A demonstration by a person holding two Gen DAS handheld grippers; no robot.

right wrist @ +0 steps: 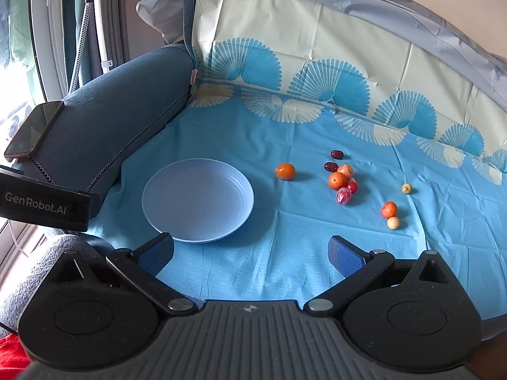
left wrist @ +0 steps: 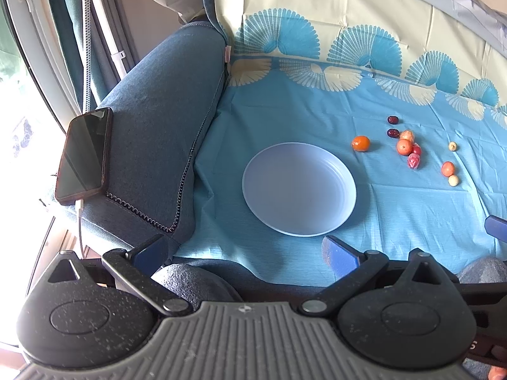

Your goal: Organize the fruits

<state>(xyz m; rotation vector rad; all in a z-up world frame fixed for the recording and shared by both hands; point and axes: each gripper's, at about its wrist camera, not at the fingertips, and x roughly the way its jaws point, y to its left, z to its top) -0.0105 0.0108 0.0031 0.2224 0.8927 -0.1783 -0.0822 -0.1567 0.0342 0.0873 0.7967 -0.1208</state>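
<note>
Fingers of the left gripper stand wide apart with nothing between them, low over the front edge of a blue cloth. From the left wrist view, an empty pale blue plate lies just beyond the fingertips, toward 12 o'clock. The fruits sit well apart from the fingers at about 1 o'clock: a lone orange nearest the plate, then a cluster of small fruits, then a small orange with a pale fruit. A phone rests on a sofa arm at 10 o'clock.

From the right wrist view, the right gripper is likewise spread wide and empty. The plate lies just past the left fingertip at 11 o'clock. The lone orange sits near 12 o'clock, the cluster and the outer pair at 1 o'clock, all well clear of the fingers.
</note>
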